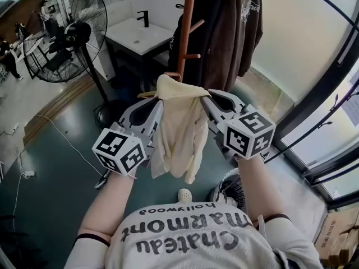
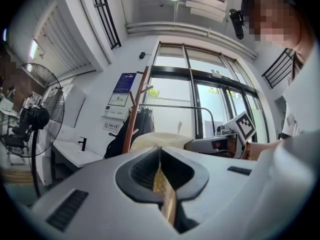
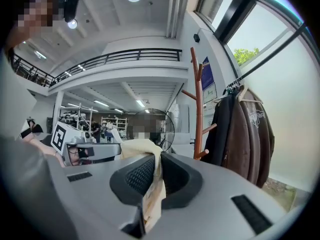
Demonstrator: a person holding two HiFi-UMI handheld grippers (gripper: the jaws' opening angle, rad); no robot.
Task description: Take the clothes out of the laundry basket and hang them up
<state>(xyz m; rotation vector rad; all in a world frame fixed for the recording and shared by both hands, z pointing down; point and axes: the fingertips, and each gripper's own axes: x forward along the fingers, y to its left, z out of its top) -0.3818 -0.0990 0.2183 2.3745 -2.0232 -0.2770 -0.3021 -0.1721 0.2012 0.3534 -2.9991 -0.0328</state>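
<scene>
The person held a cream garment [image 1: 176,128] up between both tools, in front of the chest and well above the dark floor [image 1: 61,189]. The left gripper [image 1: 157,98] was pressed shut on one top edge of the cloth, a thin fold pinched between its pads. The right gripper [image 1: 205,97] was clamped on the other top edge in the same way. The fabric bridged the two jaw tips and hung down loose between the marker cubes. Just beyond it stood a wooden coat stand [image 1: 187,32] with a brown jacket [image 1: 230,32] hanging on it, and a standing fan [image 1: 67,32] stood off to the left. A white meshed shape [image 1: 227,190] low by the right forearm was possibly the laundry basket.
</scene>
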